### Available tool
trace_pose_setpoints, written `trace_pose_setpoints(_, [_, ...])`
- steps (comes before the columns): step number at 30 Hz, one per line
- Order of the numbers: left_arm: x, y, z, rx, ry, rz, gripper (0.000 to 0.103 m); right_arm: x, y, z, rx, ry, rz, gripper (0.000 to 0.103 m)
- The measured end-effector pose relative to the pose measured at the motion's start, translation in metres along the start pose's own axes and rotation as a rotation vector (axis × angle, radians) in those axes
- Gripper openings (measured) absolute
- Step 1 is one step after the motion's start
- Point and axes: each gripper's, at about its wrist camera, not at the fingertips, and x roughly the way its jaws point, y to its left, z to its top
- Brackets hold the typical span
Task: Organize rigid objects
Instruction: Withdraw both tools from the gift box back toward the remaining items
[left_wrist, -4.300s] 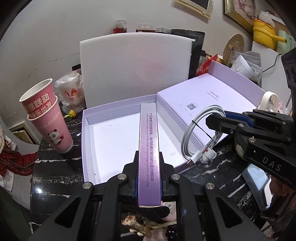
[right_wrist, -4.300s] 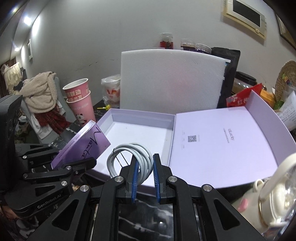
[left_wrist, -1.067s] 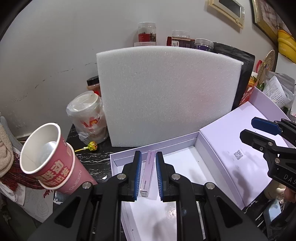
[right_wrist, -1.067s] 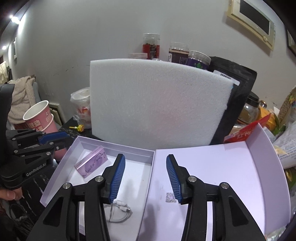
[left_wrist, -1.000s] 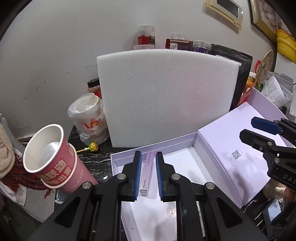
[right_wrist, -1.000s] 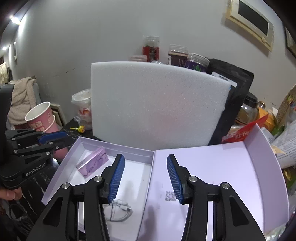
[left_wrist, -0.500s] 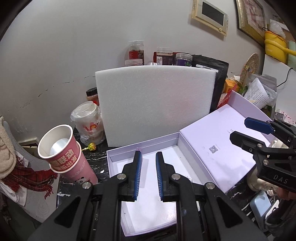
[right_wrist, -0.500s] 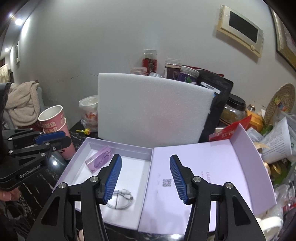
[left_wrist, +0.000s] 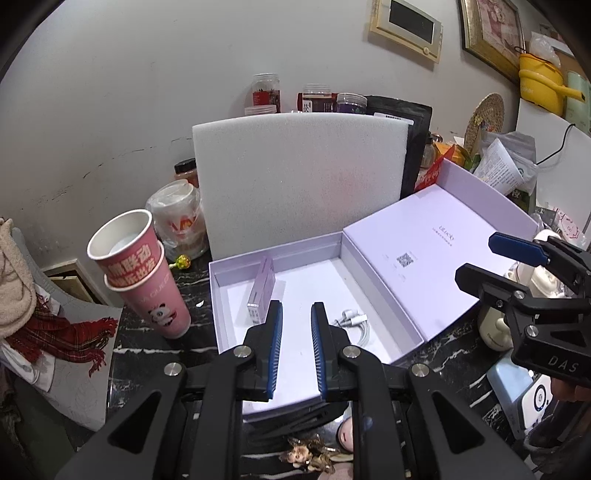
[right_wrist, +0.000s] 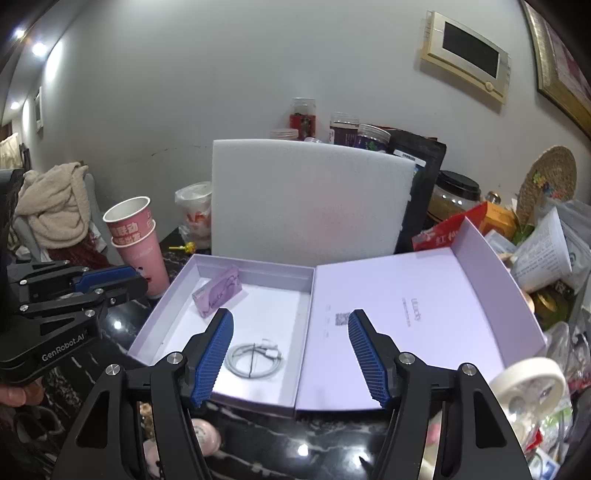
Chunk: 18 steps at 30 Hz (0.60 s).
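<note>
Right wrist view: the right gripper (right_wrist: 290, 349) has just been opening, jaws wide apart and empty, the coiled cable (right_wrist: 253, 356) lying in the lilac box (right_wrist: 255, 271) just beyond them. Farther in, ahead of the left gripper (left_wrist: 296, 347), whose jaws are together on nothing, the slim purple carton (left_wrist: 261, 290) rests by the box's back wall; both look put away, lid (right_wrist: 424, 310) likely next.

Table (right_wrist: 280, 443): black marble with white veins, under my work.
Box (right_wrist: 255, 317): lilac, open, flat on the table; my landmark.
Lid (right_wrist: 424, 314): touching the box's right side.
Foam sheet (right_wrist: 310, 199): upright just behind the box.
Stacked cups (right_wrist: 136, 243): left of the box.
Lollipop (right_wrist: 188, 246): behind the box's left corner.
</note>
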Motion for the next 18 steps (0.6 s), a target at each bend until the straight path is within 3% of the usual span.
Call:
trace_pose_setpoints(13, [-0.018,-0.005,-0.04,-0.032,0.033,-0.003,0.019,-0.018,0.006,-0.036,0.03,0.039,0.002,0.068])
trace_pose_setpoints(15, [-0.02,-0.006,-0.046,-0.038,0.039,-0.006,0.039,-0.021,0.007,-0.042,0.034,0.045,0.002,0.068])
trace_pose_setpoints(17, [-0.022,-0.006,-0.052,-0.045,0.035,-0.016,0.101,-0.023,0.009,-0.048,0.034,0.051,0.002,0.068])
trace_pose_setpoints(18, [-0.025,-0.006,-0.055,-0.049,0.027,-0.025,0.103,-0.025,0.01,-0.051,0.036,0.054,0.001,0.068])
